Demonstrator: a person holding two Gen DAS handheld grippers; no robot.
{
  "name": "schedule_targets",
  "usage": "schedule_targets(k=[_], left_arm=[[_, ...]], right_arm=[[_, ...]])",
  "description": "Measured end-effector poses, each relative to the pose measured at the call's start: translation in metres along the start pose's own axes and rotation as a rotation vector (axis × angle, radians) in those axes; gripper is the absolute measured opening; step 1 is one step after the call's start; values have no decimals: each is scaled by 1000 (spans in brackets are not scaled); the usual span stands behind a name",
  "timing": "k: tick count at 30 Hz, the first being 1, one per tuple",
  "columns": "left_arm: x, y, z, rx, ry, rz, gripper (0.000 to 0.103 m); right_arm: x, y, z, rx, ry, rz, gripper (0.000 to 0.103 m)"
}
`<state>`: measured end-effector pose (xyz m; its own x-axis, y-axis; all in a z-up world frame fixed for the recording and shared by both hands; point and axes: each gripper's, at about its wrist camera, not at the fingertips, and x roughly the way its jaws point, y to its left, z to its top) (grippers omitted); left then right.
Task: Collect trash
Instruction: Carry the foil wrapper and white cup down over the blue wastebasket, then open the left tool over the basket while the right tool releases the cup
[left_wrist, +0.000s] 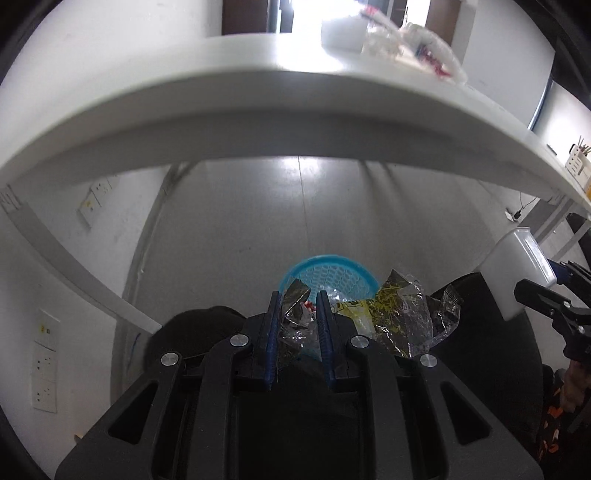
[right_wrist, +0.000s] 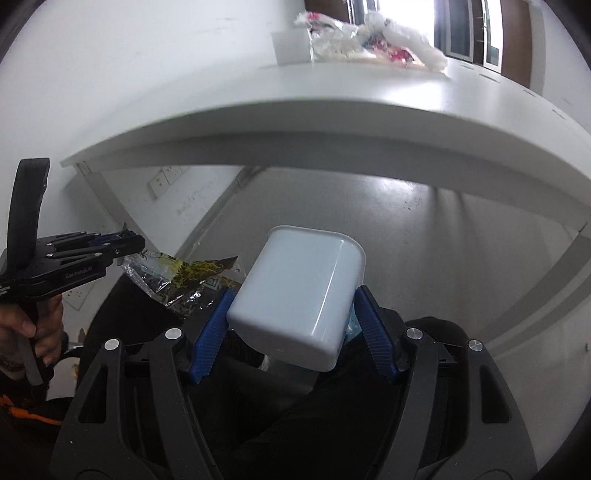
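The left claw (left_wrist: 297, 295) is gripping a crinkled clear wrapper (left_wrist: 399, 314) with yellow print, holding it just above a blue mesh basket (left_wrist: 328, 273) on the grey floor (left_wrist: 258, 221). At three o'clock from it, the right claw (right_wrist: 295, 295) is clamping a white plastic tub (right_wrist: 299, 295) by its sides. More plastic wrappers (right_wrist: 369, 37) are lying on the white counter (right_wrist: 332, 107) at twelve o'clock, beyond both claws

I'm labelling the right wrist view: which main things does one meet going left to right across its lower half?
Left gripper → crumpled clear wrapper → white plastic container, clamped in the right gripper.
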<state>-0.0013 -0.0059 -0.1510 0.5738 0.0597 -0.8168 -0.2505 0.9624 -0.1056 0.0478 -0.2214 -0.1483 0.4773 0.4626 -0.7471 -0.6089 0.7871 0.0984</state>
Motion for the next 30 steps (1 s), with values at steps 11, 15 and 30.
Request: schedule_targets(k=[11,15,30], left_arm=[[86,-8,-1,21,112,81,18],[110,-7,6,3,146,82,18],[212,-13,24,-49,303,151,18]], right_arm=[[75,-26,-12,54,155,-7,63],[105,-38,-12,96,212,4,63],[196,-64,4,159,348,2,63]])
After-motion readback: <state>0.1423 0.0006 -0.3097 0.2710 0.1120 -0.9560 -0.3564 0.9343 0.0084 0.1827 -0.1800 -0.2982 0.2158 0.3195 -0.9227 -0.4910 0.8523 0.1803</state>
